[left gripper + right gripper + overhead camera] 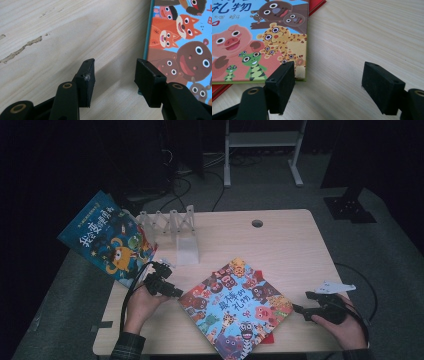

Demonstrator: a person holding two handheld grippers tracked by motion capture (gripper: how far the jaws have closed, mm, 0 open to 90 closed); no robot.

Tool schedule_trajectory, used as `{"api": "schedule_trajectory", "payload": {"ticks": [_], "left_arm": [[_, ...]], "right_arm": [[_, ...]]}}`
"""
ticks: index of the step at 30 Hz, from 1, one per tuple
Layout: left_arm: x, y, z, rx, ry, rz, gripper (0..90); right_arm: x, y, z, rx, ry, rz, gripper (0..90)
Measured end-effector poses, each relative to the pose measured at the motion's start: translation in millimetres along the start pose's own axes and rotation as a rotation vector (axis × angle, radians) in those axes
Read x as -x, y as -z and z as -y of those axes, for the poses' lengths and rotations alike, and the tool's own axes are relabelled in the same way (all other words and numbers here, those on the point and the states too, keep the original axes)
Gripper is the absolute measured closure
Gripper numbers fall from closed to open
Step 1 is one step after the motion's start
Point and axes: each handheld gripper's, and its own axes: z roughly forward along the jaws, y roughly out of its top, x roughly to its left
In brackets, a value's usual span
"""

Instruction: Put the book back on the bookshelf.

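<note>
Two tools flank the picture book [236, 307] lying flat on the worktop [290, 245]: my left tool [176, 293] nearer, beside its left corner, my right tool [299, 310] off its right corner, both with jaws apart and empty.

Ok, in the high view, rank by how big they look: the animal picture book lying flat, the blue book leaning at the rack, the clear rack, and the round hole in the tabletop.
1. Animal picture book
2. Blue book, raised and tilted, so unsure
3. Clear rack
4. Round hole
</note>
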Motion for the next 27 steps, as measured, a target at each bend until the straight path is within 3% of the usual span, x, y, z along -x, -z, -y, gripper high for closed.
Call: {"api": "schedule_trajectory", "payload": {"ticks": [15,27], "left_arm": [[8.8,-4.1,8.5,-0.056,-0.023,0.031,50.8],[17.7,-6.4,20.9,-0.073,-0.024,0.059,49.9]], "right_arm": [[11.5,-12.1,-10.3,0.009,-0.004,0.02,25.2],[21.5,-29.1,-27.4,0.011,0.006,0.039,25.7]]}}
